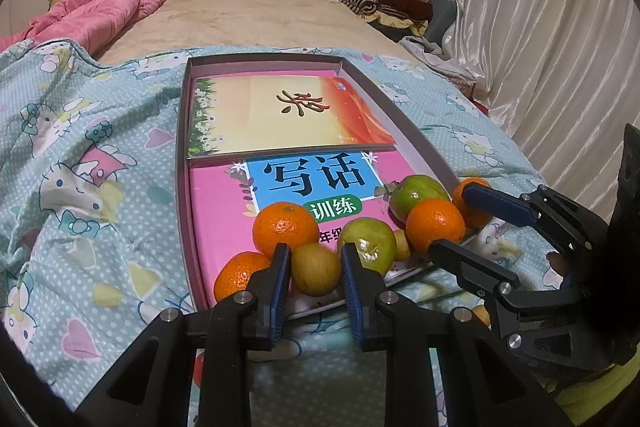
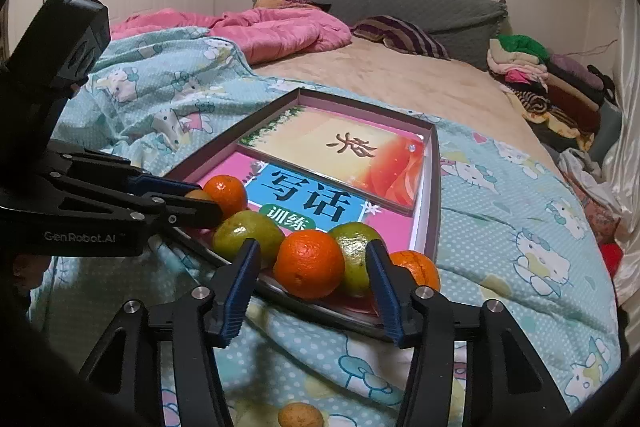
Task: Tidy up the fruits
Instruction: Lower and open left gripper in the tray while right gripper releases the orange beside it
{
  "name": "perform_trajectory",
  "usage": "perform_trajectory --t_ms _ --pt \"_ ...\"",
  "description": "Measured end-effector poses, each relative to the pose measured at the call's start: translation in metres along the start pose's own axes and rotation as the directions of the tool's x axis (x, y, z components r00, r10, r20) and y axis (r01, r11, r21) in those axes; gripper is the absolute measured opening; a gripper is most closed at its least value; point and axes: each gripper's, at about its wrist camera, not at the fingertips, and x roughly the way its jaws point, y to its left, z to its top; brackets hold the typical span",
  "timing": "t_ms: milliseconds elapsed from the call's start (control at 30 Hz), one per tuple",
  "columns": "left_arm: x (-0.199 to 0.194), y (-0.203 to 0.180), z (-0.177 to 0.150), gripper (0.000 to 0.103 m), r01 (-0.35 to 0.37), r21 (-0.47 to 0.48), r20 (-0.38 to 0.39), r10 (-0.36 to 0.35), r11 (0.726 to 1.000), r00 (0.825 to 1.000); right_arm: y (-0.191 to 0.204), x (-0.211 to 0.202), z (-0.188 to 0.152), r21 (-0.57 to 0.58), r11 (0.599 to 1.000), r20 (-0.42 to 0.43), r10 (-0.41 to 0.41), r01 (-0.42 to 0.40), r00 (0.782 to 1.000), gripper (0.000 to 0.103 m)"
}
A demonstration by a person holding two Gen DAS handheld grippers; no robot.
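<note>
Blue-padded left gripper [image 1: 315, 267] clamped on a small brownish-green fruit [image 1: 316, 269] at the box [image 1: 182, 147] near edge, apparently set down among the rest. Right gripper [image 2: 312, 265] parted around an orange [image 2: 309, 264], pads clear of the skin. Other oranges and green fruits lined up on the pink book [image 1: 224, 227]; one stray fruit [image 2: 300, 415] left on the blanket [image 1: 100, 187].

orange tangerines [image 2: 309, 264], pink book [image 1: 224, 215], cat-print teal sheet [image 1: 100, 155]
</note>
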Motion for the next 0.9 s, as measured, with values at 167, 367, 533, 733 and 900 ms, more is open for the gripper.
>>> perform_trajectory --t_ms 167,367,533,733,900 --pt "-0.001 -0.001 0.000 0.026 -0.002 0.000 -0.001 0.002 1.000 1.000 -0.001 -0.004 0.000 0.004 1.000 0.011 -0.005 0.005 1.000 0.060" --pt "-0.004 -0.001 0.000 0.027 0.001 -0.002 0.002 -0.001 1.000 1.000 -0.003 -0.010 -0.001 0.011 1.000 0.022 -0.019 0.019 1.000 0.064" --pt "-0.009 -0.003 0.001 0.032 0.004 -0.001 0.008 -0.004 1.000 1.000 -0.006 -0.013 -0.002 0.024 0.999 0.031 -0.030 0.030 0.999 0.066" --pt "-0.017 -0.007 0.002 0.036 0.006 0.002 0.024 -0.007 1.000 1.000 -0.010 -0.017 -0.002 0.043 0.998 0.040 -0.037 0.035 0.999 0.068" --pt "-0.023 -0.010 0.004 0.046 -0.002 0.006 0.040 0.002 1.000 0.999 -0.012 -0.022 0.000 0.056 0.998 0.056 -0.037 0.034 0.998 0.070"
